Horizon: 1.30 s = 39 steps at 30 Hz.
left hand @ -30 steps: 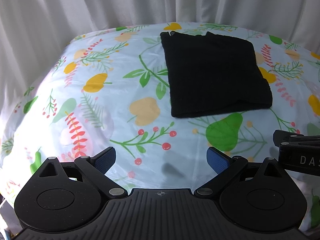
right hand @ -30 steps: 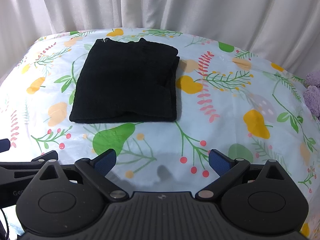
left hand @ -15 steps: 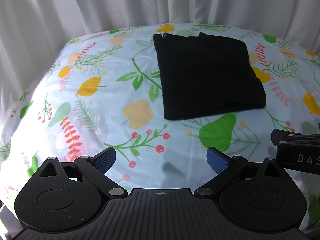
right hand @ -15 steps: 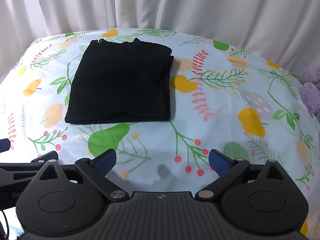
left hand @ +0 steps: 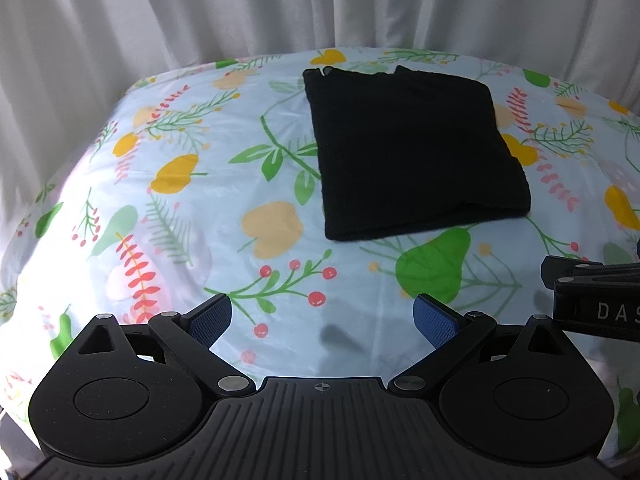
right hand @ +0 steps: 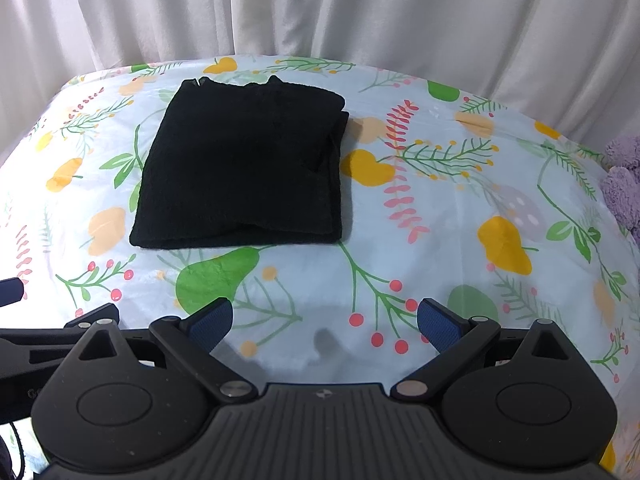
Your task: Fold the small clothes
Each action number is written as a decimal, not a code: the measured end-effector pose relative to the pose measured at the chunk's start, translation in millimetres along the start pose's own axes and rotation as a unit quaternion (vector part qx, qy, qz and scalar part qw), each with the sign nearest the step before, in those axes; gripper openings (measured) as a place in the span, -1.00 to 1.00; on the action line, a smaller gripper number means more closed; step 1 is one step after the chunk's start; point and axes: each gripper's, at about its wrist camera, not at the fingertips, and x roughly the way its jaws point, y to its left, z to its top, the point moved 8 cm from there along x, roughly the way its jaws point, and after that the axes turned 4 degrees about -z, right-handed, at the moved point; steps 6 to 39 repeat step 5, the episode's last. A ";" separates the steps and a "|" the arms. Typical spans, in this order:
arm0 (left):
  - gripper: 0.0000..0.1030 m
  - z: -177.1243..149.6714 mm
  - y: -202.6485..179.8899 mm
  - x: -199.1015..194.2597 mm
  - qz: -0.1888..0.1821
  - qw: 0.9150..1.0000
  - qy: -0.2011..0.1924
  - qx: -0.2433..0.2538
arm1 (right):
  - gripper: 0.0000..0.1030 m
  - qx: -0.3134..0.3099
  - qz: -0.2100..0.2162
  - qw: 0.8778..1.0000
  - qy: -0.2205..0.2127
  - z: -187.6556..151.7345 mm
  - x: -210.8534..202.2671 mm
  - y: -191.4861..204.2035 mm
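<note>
Grippers are hovering low over the floral tablecloth [left hand: 168, 184], the left gripper [left hand: 322, 318] and right gripper [right hand: 324, 320] both gaping wide and empty, while the folded black garment [right hand: 244, 168] is lying flat well ahead of them.

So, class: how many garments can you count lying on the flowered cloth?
1: a folded black garment lies toward the far side of the cloth, ahead of both open grippers. Something purple at the right edge is too cropped to identify.
</note>
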 end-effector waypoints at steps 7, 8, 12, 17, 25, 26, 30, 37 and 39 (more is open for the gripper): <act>0.95 -1.2 -1.8 3.2 0.007 1.000 0.008 0.008 | 0.92 -0.001 0.001 1.000 0.001 -0.2 2.5 -2.0; 0.95 -1.2 -1.8 3.2 0.007 1.000 0.008 0.008 | 0.92 -0.001 0.001 1.000 0.001 -0.2 2.5 -2.0; 0.95 -1.2 -1.8 3.2 0.007 1.000 0.008 0.008 | 0.92 -0.001 0.001 1.000 0.001 -0.2 2.5 -2.0; 0.95 -1.2 -1.8 3.2 0.007 1.000 0.008 0.008 | 0.92 -0.001 0.001 1.000 0.001 -0.2 2.5 -2.0; 0.95 -1.2 -1.8 3.2 0.007 1.000 0.008 0.008 | 0.92 -0.001 0.001 1.000 0.001 -0.2 2.5 -2.0; 0.95 -1.2 -1.8 3.2 0.007 1.000 0.008 0.008 | 0.92 -0.001 0.001 1.000 0.001 -0.2 2.5 -2.0; 0.95 -1.2 -1.8 3.2 0.007 1.000 0.008 0.008 | 0.92 -0.001 0.001 1.000 0.001 -0.2 2.5 -2.0; 0.95 -1.2 -1.8 3.2 0.007 1.000 0.008 0.008 | 0.92 -0.001 0.001 1.000 0.001 -0.2 2.5 -2.0; 0.95 -1.2 -1.8 3.2 0.007 1.000 0.008 0.008 | 0.92 -0.001 0.001 1.000 0.001 -0.2 2.5 -2.0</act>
